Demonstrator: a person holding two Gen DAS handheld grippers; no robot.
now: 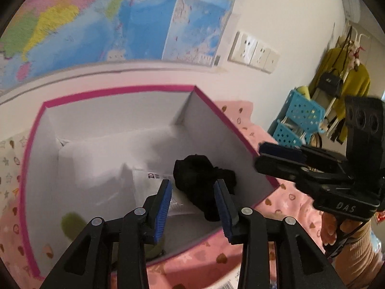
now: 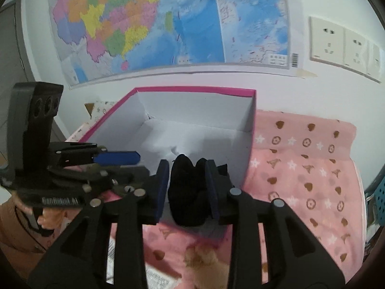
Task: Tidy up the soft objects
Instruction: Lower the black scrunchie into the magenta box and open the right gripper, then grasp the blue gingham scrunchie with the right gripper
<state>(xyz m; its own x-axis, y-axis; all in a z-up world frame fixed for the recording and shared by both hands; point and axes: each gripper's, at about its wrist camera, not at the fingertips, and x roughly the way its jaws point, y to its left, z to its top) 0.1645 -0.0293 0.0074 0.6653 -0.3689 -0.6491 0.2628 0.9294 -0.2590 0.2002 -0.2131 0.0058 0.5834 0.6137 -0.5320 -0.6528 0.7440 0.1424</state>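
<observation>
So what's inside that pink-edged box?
Inside the box lie a black soft bundle, white paper lining and a printed packet; something yellow-green sits in the near corner. The bundle and the tool fingers hide the floor beneath them.

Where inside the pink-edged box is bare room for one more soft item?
The far half of the box, toward the map wall, lies bare. The near right corner is crowded by the black cloth bundle.

the box (image 2: 250, 130) is matt white card with a pink rim. the black sock (image 2: 186, 192) looks soft knit. the blanket (image 2: 300, 168) is fuzzy pink cloth.
</observation>
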